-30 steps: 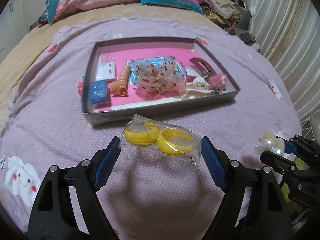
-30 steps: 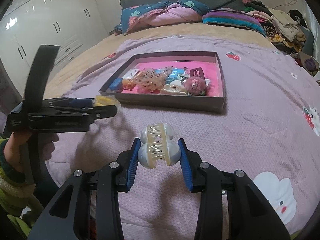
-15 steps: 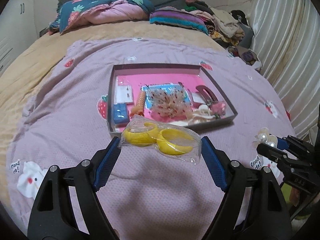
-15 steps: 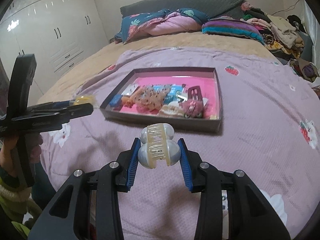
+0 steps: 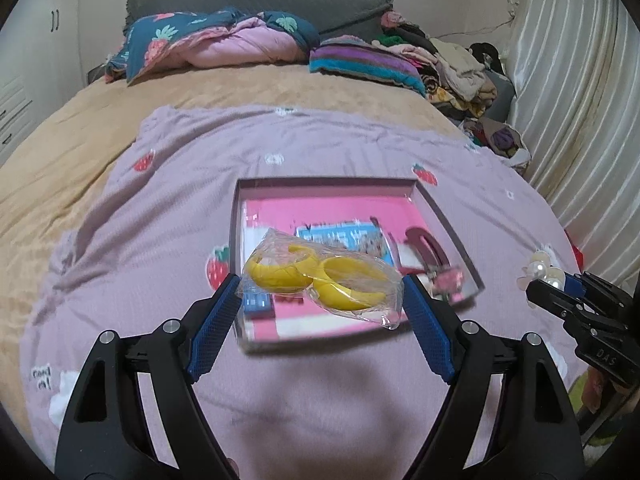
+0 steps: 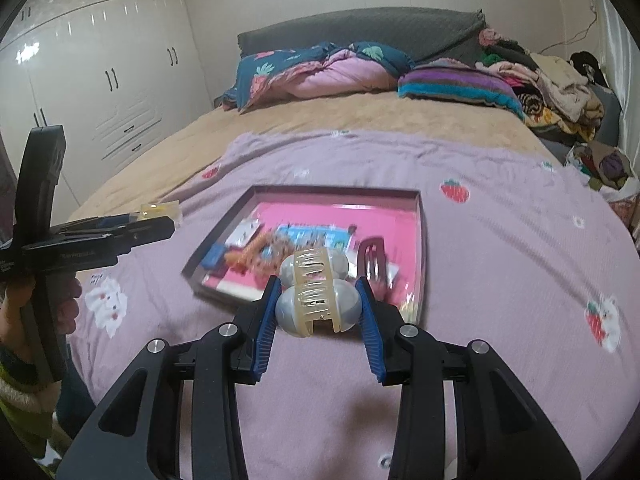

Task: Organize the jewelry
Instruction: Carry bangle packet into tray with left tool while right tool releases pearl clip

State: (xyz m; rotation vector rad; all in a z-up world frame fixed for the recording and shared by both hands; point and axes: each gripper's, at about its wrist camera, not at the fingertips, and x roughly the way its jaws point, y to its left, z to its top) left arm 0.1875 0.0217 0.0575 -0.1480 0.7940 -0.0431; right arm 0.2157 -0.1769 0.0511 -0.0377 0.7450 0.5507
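Yellow hoops [image 5: 316, 280], pearl-grey clip [image 6: 316, 300], pink-lined tray [image 5: 440, 216], lilac blanket [image 5: 160, 220] with strawberry print, blue pads [image 5: 212, 328].

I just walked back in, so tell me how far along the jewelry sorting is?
Partway. Several pieces already lie in the pink-lined tray, among them a dark red hair clip. In hand: the left tongs hold a clear bag of yellow hoop earrings, and the right tongs grip a pearl claw clip. Both are in the air on the near side of the tray. Left: setting those two into the tray.
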